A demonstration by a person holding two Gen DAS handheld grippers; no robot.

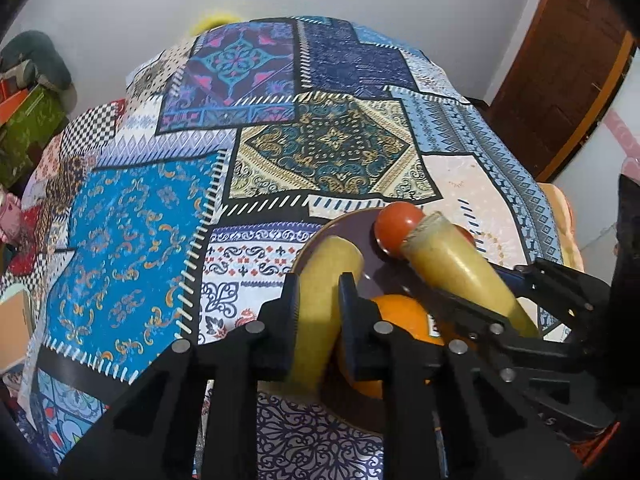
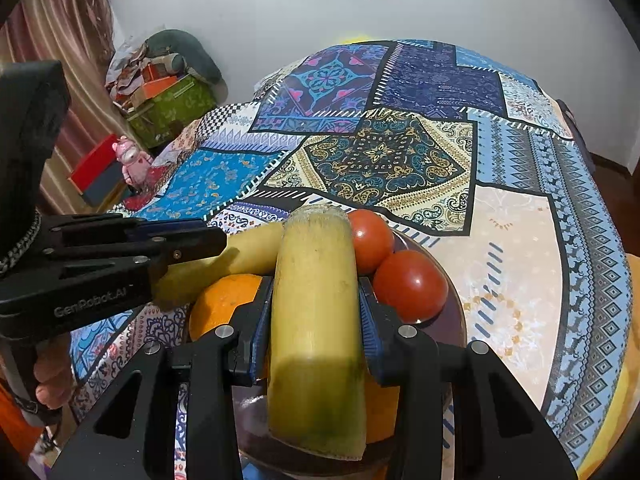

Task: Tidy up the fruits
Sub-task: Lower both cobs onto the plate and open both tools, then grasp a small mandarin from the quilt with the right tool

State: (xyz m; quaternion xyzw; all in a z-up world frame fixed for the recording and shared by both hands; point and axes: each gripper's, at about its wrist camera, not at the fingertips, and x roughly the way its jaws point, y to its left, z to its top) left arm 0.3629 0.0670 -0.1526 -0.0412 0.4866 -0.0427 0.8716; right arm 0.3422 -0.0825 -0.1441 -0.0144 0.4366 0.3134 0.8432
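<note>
Two bananas were each held over the dark plate [image 2: 450, 320]; the left gripper [image 1: 318, 284] had its fingers closed onto the slimmer banana [image 1: 330, 276], and the right gripper [image 2: 316, 308] pinched the thicker banana [image 2: 316, 320], both gripped mid-length, probably so they would stay level while being set down; beneath lay an orange [image 2: 224, 300] and two tomatoes [image 2: 410, 284], seemingly on the plate; around it spread the patchwork tablecloth [image 2: 400, 152].
</note>
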